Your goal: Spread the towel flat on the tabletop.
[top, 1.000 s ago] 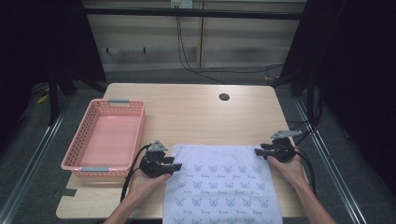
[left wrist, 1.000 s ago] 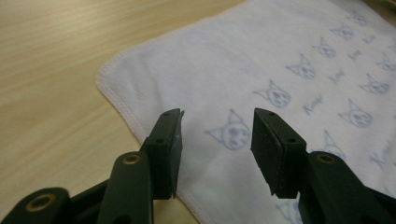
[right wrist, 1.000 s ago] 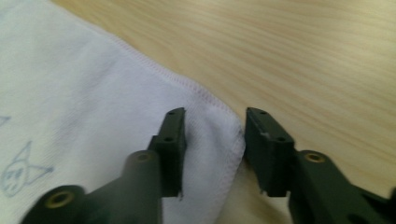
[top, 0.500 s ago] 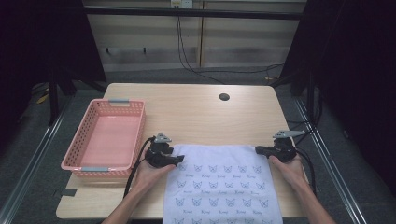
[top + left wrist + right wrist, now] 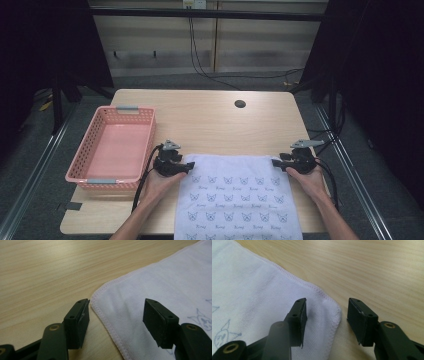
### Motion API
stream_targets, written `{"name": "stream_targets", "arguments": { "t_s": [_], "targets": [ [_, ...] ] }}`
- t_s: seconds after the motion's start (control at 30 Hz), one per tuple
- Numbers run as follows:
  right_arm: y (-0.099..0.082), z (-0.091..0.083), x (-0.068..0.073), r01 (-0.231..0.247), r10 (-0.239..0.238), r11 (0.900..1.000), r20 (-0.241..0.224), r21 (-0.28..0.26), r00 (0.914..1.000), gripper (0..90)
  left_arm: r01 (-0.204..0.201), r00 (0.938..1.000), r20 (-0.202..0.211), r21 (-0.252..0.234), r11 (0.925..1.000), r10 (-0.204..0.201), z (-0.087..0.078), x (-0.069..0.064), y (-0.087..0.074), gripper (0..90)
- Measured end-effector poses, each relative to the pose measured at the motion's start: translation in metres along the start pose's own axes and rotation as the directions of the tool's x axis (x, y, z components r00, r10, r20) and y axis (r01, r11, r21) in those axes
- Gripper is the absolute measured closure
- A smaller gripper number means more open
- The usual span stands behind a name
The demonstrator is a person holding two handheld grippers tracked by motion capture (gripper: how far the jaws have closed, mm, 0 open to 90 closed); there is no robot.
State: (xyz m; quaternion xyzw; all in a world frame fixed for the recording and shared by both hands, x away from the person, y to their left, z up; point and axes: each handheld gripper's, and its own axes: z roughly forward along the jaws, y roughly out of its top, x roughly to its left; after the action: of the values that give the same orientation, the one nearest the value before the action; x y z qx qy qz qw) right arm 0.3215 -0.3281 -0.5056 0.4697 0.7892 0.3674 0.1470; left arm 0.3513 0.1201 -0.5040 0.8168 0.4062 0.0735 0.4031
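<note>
While the wooden surface (image 5: 200, 120) carries a pink basket (image 5: 112, 150) at its left, the cloth (image 5: 235, 200), white with small printed faces, lies flat on the near half and hangs over the near edge. Both far corners of it are being addressed: the left gripper (image 5: 189, 166) sits at the far left corner and the right gripper (image 5: 275, 162) at the far right one.

Each gripper's jaws have just been opening and now stand spread. In the left gripper view the corner (image 5: 100, 293) lies between the 2 jaws, unpinched; in the right gripper view the other corner (image 5: 335, 308) does likewise, flat on the wood.

Judging by this, the step is either a release after spreading or a set-up for a fold. A fold would call for both grippers to close on the hems together, then lift evenly so the cloth does not skew.
</note>
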Motion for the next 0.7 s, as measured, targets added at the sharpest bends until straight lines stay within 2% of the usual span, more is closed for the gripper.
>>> {"name": "stream_targets", "arguments": {
  "t_s": [0.07, 0.1, 0.2, 0.23, 0.27, 0.3, 0.37, 0.43, 0.47, 0.53, 0.63, 0.7],
  "targets": [
    [0.0, 0.0, 0.001, 0.001, -0.001, 1.0, -0.021, -0.003, 0.9998, 49.7, -0.012, 0.9999, -0.002, 0.0, 0.9999, 0.012, 0.001, 0.0, 0.0, 38.0],
    [-0.001, 0.0, 0.003, 0.009, -0.009, 1.0, -0.043, -0.003, 0.9991, 50.1, -0.038, 0.9992, -0.013, 0.005, 0.9993, 0.038, 0.001, -0.001, 0.0, 40.1],
    [-0.001, 0.0, 0.008, 0.027, -0.026, 0.9996, -0.085, 0.006, 0.996, 51.8, -0.047, 0.9974, 0.054, 0.002, 0.9989, 0.047, 0.003, -0.004, 0.0, 49.0],
    [-0.001, -0.001, 0.01, 0.024, -0.023, 0.9997, -0.08, 0.009, 0.9965, 57.2, -0.059, 0.9954, 0.076, 0.008, 0.9982, 0.058, 0.003, -0.004, 0.0, 53.8],
    [-0.001, -0.001, 0.01, 0.026, -0.025, 0.9996, -0.083, 0.01, 0.9963, 61.1, -0.073, 0.9934, 0.09, 0.016, 0.9972, 0.071, 0.004, -0.005, 0.001, 55.7],
    [-0.001, -0.001, 0.01, 0.027, -0.026, 0.9996, -0.085, 0.01, 0.996, 63.1, -0.079, 0.9943, 0.074, 0.027, 0.9965, 0.077, 0.004, -0.007, 0.003, 58.6],
    [-0.001, 0.0, 0.01, 0.03, -0.028, 0.9995, -0.096, 0.014, 0.995, 73.8, -0.071, 0.9913, 0.114, 0.035, 0.9969, 0.067, 0.008, -0.007, 0.005, 71.2],
    [-0.001, 0.0, 0.011, 0.022, -0.019, 0.9995, -0.112, 0.023, 0.9935, 79.5, -0.06, 0.9904, 0.126, 0.021, 0.998, 0.057, 0.012, -0.007, 0.004, 84.2],
    [-0.001, 0.0, 0.011, 0.027, -0.025, 0.9994, -0.115, 0.022, 0.9931, 81.1, -0.037, 0.9881, 0.15, 0.021, 0.9991, 0.034, 0.012, -0.006, 0.004, 85.6],
    [-0.001, -0.001, 0.011, 0.025, -0.021, 0.9992, -0.13, 0.03, 0.9912, 83.2, -0.032, 0.989, 0.145, 0.026, 0.9992, 0.028, 0.012, -0.005, 0.004, 86.8],
    [0.001, -0.003, 0.009, -0.013, 0.017, 0.9994, -0.149, 0.032, 0.9887, 84.1, -0.015, 0.9862, 0.165, 0.023, 0.9996, 0.011, 0.008, -0.003, 0.006, 87.1],
    [0.005, -0.008, 0.005, -0.027, 0.026, 0.9996, -0.167, -0.005, 0.9857, 84.2, -0.008, 0.9857, 0.168, 0.001, 1.0, 0.007, 0.003, -0.003, 0.009, 87.0]
  ]
}}
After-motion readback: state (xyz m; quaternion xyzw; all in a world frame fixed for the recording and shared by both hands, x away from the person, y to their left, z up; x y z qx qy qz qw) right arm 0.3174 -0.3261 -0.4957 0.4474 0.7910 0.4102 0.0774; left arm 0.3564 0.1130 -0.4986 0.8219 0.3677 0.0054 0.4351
